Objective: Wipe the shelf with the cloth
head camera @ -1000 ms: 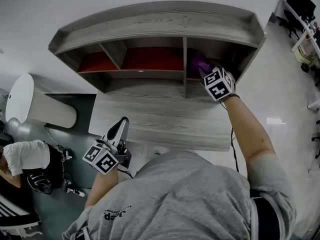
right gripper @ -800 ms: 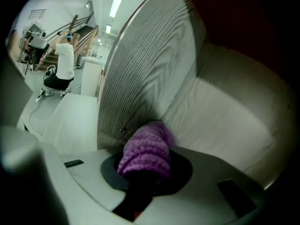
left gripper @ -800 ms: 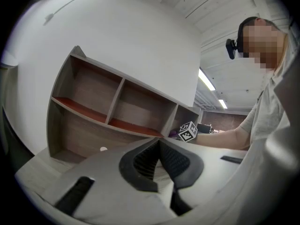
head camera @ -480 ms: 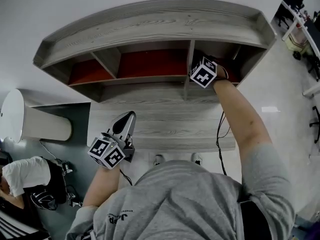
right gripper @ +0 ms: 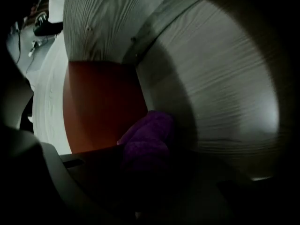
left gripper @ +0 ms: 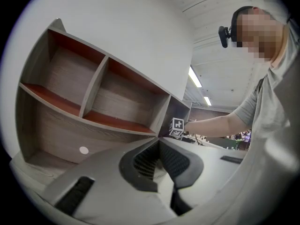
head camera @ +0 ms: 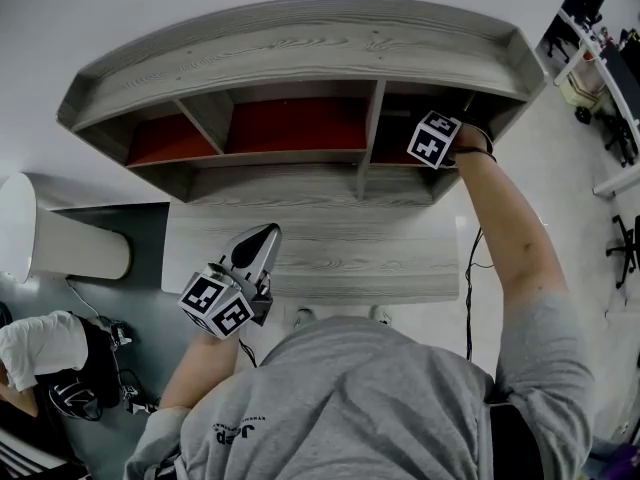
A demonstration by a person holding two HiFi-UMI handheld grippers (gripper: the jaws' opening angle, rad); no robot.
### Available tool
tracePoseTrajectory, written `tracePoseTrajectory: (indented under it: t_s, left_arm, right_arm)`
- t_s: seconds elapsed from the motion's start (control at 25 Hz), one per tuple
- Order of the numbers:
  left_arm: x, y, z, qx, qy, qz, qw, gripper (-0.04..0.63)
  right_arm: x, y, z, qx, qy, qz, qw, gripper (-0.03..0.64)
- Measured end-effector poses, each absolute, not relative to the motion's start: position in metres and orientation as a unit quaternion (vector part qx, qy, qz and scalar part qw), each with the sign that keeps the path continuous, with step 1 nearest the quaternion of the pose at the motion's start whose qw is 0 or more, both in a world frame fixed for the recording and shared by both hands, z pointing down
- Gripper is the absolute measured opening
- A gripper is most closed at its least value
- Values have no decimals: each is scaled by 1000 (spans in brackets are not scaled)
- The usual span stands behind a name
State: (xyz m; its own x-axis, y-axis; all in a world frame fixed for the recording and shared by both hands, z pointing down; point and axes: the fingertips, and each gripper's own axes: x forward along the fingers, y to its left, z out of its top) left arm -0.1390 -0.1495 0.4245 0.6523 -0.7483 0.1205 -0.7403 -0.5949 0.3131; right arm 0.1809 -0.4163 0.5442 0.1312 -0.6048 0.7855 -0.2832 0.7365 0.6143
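Cloth [right gripper: 146,143] clamped in right claw [head camera: 428,136] inside shelf [head camera: 300,46].

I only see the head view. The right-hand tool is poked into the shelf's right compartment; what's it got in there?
Observer: The right gripper view shows the right gripper shut on a purple cloth, which sits at the corner where a red panel meets the grey wood wall.
Operator: And the left tool, out in front, is it carrying something too?
Observer: No. The left gripper view shows the left gripper with its jaws together and nothing between them, aimed at the shelf.
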Motion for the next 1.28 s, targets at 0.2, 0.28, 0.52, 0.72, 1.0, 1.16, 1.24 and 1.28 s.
tracePoseTrajectory:
  t_s: [0.2,0.28,0.52,0.72,1.0,1.16,1.24,1.28]
  left_arm:
    - [-143,-149,423,892,-415,-27,177,26]
    - [-145,-150,423,892,-416,-29,177,26]
    - [-153,-148,420,890,-418,-37,176,26]
    - [-153,-150,418,890,-418,-41,178,26]
    - [-144,-150,410,892,-415,-38,174,26]
    - [-140,-149,410,893,-415,-36,174,26]
    - [-137,-148,410,895,-410,-36,173,26]
    - [-135,-148,410,896,-407,-37,173,26]
  right_arm:
    - [224,-416,551,288,-495,-181,800,66]
    - [236,-418,556,273,-451,-186,829,66]
    - [219,-412,542,299,-521,-187,777,66]
    - [104,-367,500,337,-795,-81,497,67]
    - [43,-354,512,312,-866,-45,389,66]
    - [40,-363,530,283,-841,-69,456,67]
    - [51,-362,534,266,-824,-79,493,67]
    - [61,-361,536,261,-813,-82,514,67]
